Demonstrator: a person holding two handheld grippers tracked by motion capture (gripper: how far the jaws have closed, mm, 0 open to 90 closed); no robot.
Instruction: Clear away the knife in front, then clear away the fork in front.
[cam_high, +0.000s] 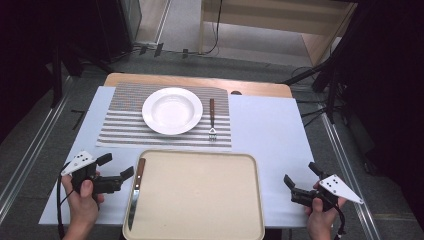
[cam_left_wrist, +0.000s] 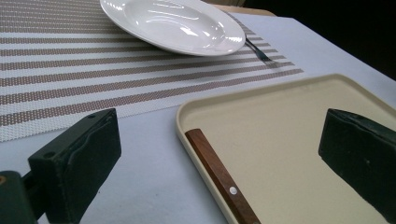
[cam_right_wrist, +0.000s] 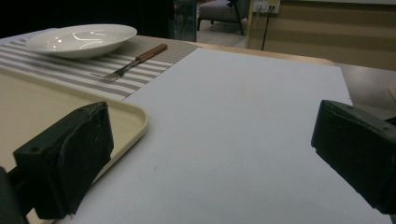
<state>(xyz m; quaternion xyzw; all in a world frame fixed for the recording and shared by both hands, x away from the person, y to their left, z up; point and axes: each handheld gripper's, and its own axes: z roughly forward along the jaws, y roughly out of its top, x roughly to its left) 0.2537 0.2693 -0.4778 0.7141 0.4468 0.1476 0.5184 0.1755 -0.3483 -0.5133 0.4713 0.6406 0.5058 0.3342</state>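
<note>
Knife (cam_high: 135, 192) with a brown wooden handle lies inside the beige tray (cam_high: 200, 160), along its left edge, with the handle to the far side and the blade pointing near. In the high view the left tool (cam_high: 114, 166) is just left of the tray, beside the knife handle, and its jaws stand wide with nothing between them. The right tool (cam_high: 300, 179) rests at the right of the tray over the bare white counter (cam_high: 270, 125), also wide and empty. Farther on the counter there is a striped placemat (cam_high: 120, 125) with a white plate (cam_high: 172, 110) on it, and a fork (cam_high: 212, 120) lies on the mat just right of the plate.

In the left gripper view the two black jaws are far apart, and the knife handle (cam_left_wrist: 222, 177) shows between them but lower, lying in the tray against the rim; the pads do not touch it. The plate (cam_left_wrist: 173, 25) is far behind on the mat.

In the right gripper view the jaws are wide over the white counter, the tray corner (cam_right_wrist: 135, 116) is at the left, and the fork (cam_right_wrist: 133, 60) and plate (cam_right_wrist: 79, 39) are far away.

I judge that the table setting is partly done: plate and fork are in place, while the knife is not yet on the mat. Which way it goes next I cannot tell.
</note>
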